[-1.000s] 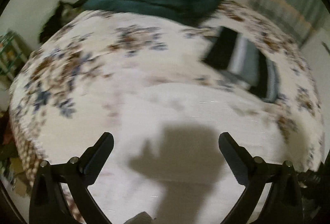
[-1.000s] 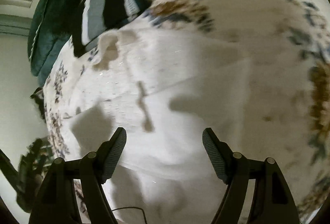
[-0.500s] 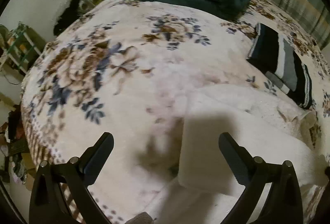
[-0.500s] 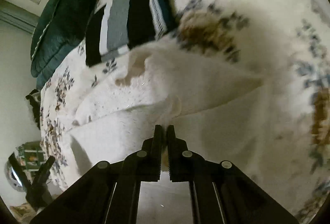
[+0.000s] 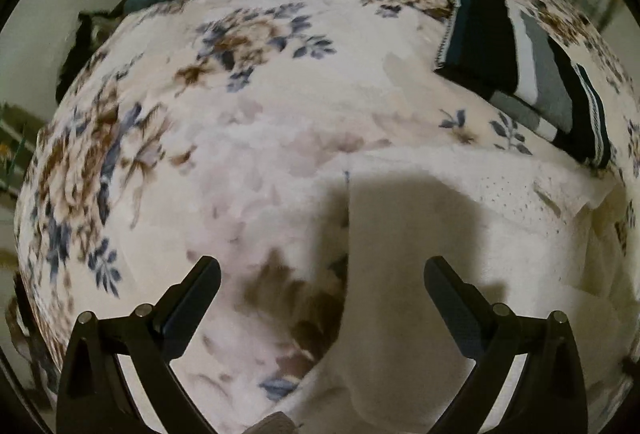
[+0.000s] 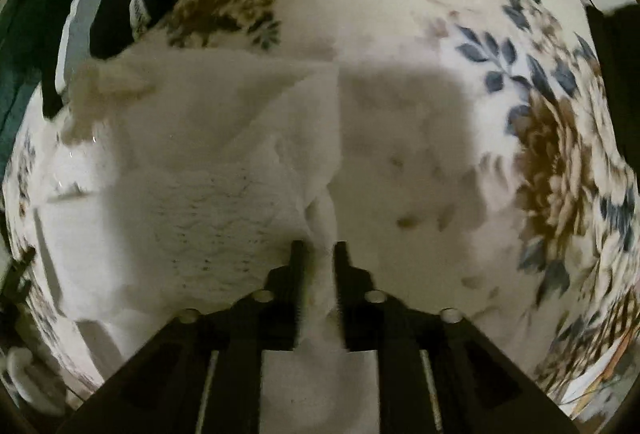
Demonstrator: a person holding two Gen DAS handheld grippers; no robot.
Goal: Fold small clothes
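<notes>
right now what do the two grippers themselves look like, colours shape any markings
Both are matte black, two-finger tools. The left gripper has angular, wedge-shaped fingers on open triangular frame arms with round silver pivot pins. The right gripper has narrow fingers with ribbed inner pads, the same silver pins, and a pale plate between its arms. No cables, lettering or sleeves show.

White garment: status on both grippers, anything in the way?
Right gripper shut on white garment edge. Left gripper open, over the floral blanket, holding nothing. Folded striped garment lies beyond, apart.
</notes>
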